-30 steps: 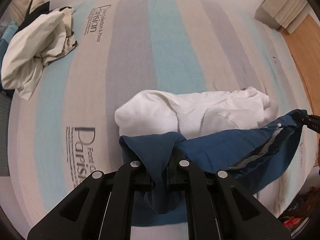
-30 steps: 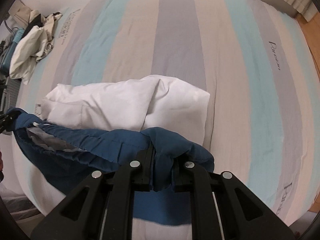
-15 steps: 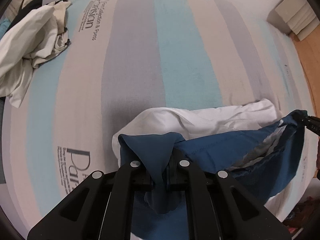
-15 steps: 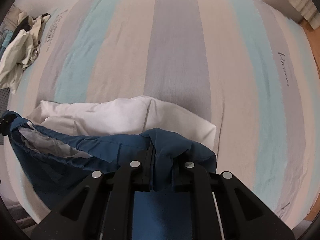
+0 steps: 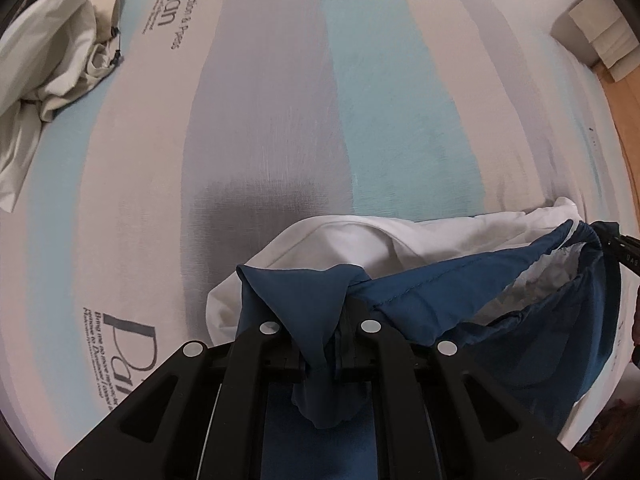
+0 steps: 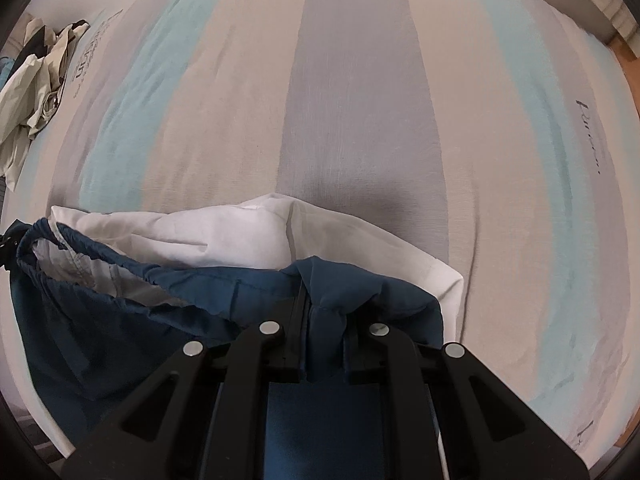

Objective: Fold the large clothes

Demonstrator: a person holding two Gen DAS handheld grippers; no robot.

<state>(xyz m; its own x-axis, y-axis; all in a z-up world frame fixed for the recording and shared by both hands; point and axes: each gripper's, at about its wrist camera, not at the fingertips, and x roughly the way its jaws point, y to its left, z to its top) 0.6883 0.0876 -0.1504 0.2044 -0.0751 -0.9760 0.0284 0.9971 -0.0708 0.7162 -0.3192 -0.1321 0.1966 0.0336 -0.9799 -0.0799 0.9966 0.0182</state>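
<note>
A blue garment (image 5: 420, 292) is held stretched between the two grippers, just above a folded white garment (image 5: 400, 232) that lies on the striped bedsheet (image 5: 280, 100). One corner is pinched in the closed fingers of the left gripper (image 5: 320, 354), with a tuft of cloth hanging out below the pads. The opposite corner is clamped in the same way by the right gripper (image 6: 324, 354).

Compared with a second ago, the bed is seen from nearer in both views, and more of the white garment is hidden behind the blue cloth. The blue garment has therefore been carried down and over the white one. It is judged that the cloth is about to be laid flat for a fold, and that the grip must be kept until it rests on the bed.

In the left wrist view, the pale lining inside the gathered opening of the garment is shown at the right, beside the tip of the other gripper. In the right wrist view, the outer corner of the white garment (image 6: 440, 280) is seen uncovered. A crumpled pile of beige clothes (image 5: 52, 52) is visible at the far left of both views, well apart.
</note>
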